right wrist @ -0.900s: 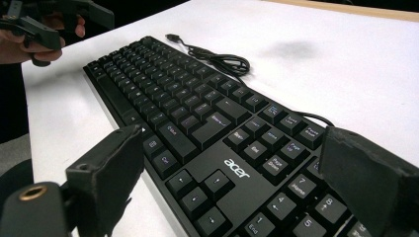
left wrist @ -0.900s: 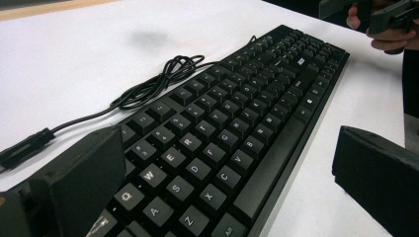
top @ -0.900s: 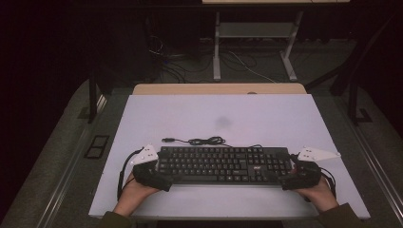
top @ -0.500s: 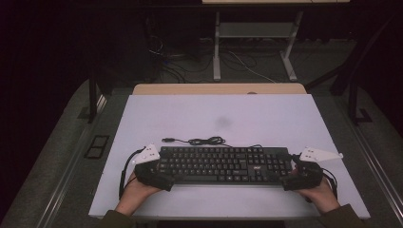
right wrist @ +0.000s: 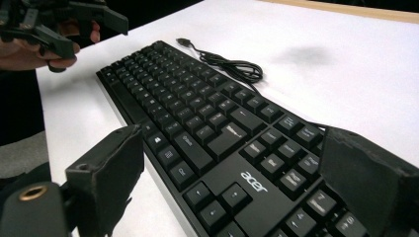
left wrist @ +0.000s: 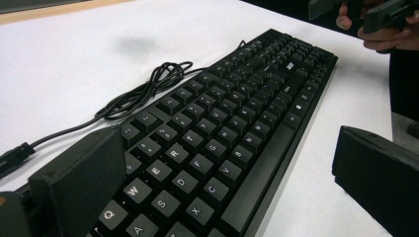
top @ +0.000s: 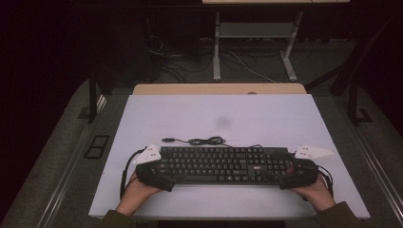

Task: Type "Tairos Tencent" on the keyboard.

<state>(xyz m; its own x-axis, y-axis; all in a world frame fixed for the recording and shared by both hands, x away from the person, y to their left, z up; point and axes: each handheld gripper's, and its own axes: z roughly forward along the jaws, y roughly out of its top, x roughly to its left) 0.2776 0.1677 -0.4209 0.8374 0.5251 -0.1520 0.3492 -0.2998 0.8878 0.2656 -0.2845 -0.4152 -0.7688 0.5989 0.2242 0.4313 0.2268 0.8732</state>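
Keyboard (top: 223, 164) flanked on the table (top: 218, 114)
Left gripper (top: 164, 178) and right gripper (top: 280, 178) — jaws wide, straddling its ends, gripping nothing.

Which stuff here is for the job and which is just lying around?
For the job:
- black keyboard
- its cable
- left tongs at its left end, jaws open across it
- right tongs at its right end, jaws open across it

Just around:
- white table
- grey smudge
- tangled wires on the floor
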